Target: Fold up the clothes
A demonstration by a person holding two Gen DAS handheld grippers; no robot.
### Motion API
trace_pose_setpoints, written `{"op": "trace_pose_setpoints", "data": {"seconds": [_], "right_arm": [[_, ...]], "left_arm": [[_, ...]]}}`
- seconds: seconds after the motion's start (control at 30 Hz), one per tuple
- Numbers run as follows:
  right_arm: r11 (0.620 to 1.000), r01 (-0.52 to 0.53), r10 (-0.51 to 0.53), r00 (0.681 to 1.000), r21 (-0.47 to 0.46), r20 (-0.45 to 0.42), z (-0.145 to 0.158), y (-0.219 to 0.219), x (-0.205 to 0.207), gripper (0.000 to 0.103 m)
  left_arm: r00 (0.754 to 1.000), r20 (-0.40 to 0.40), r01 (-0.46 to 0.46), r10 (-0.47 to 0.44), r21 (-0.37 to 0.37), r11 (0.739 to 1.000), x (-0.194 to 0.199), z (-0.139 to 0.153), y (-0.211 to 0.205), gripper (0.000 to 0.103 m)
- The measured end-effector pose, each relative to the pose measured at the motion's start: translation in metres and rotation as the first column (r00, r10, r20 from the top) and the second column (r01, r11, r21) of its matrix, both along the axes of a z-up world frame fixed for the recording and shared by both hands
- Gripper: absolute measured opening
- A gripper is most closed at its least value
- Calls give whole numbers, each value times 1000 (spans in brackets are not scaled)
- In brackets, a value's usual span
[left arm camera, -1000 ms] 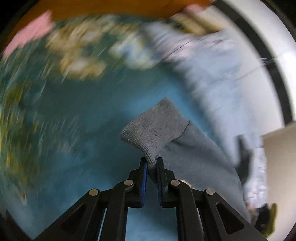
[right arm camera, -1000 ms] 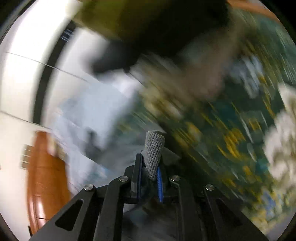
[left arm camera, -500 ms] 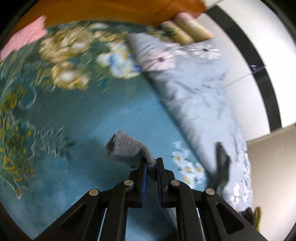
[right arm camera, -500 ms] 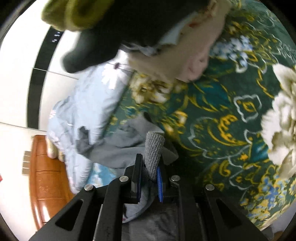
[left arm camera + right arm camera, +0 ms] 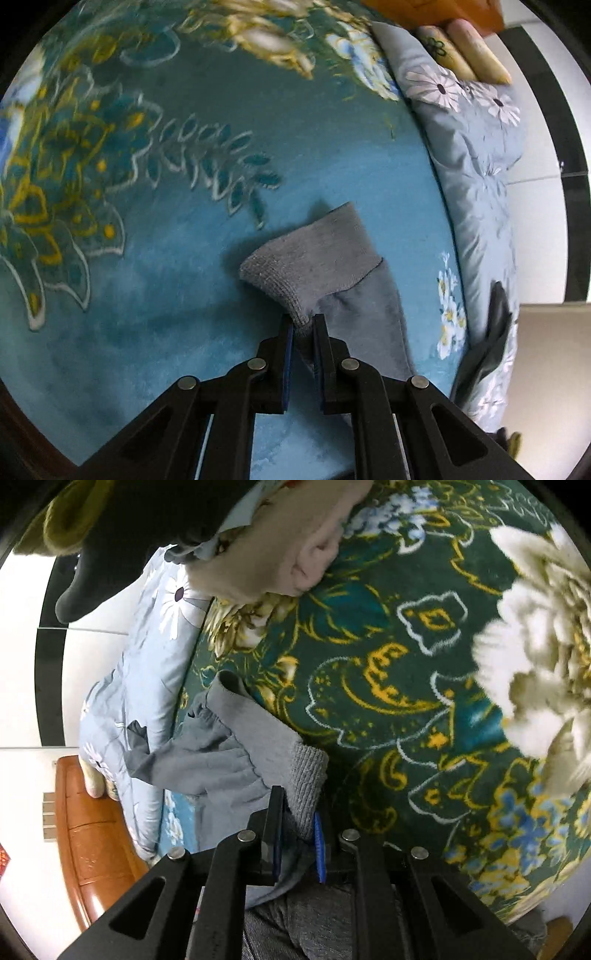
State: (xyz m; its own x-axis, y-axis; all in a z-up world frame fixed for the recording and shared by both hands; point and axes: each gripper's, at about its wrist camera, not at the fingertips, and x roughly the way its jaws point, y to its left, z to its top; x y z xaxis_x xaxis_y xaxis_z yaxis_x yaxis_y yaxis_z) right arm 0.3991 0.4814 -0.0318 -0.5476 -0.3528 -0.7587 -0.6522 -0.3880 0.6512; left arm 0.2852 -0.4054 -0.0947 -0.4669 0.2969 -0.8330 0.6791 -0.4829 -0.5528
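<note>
A grey sweatshirt lies on a teal flowered blanket (image 5: pixel 155 229). My left gripper (image 5: pixel 303 328) is shut on the ribbed cuff (image 5: pixel 314 258) of one grey sleeve (image 5: pixel 365 321), low over the blanket. My right gripper (image 5: pixel 298 812) is shut on a ribbed grey knit edge (image 5: pixel 308 775) of the same garment; its grey body (image 5: pixel 218 749) bunches to the left on the dark green part of the blanket (image 5: pixel 388 657). More grey cloth (image 5: pixel 317 923) hangs under the right gripper.
A light blue daisy-print quilt (image 5: pixel 476 173) lies along the blanket's edge, also in the right wrist view (image 5: pixel 147 657). A pile of beige, dark and olive clothes (image 5: pixel 258 546) sits at the far end. An orange wooden headboard (image 5: pixel 92 842) and white wall are beyond.
Both grippers have swung and settled, each still holding its grey knit edge. The left cuff now sits lower on the blanket with the sleeve trailing right. The sweatshirt body has spread nearer the right gripper.
</note>
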Motion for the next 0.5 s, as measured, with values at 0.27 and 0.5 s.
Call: {"op": "trace_pose_setpoints", "data": {"seconds": [0.27, 0.5], "right_arm": [[998, -45, 46, 999, 39, -18, 16, 6, -4, 27], [988, 10, -16, 999, 155, 38, 32, 30, 9, 33]], "left_arm": [[999, -48, 6, -6, -16, 1000, -3, 25, -13, 41], [994, -87, 52, -59, -80, 995, -30, 54, -3, 46]]}}
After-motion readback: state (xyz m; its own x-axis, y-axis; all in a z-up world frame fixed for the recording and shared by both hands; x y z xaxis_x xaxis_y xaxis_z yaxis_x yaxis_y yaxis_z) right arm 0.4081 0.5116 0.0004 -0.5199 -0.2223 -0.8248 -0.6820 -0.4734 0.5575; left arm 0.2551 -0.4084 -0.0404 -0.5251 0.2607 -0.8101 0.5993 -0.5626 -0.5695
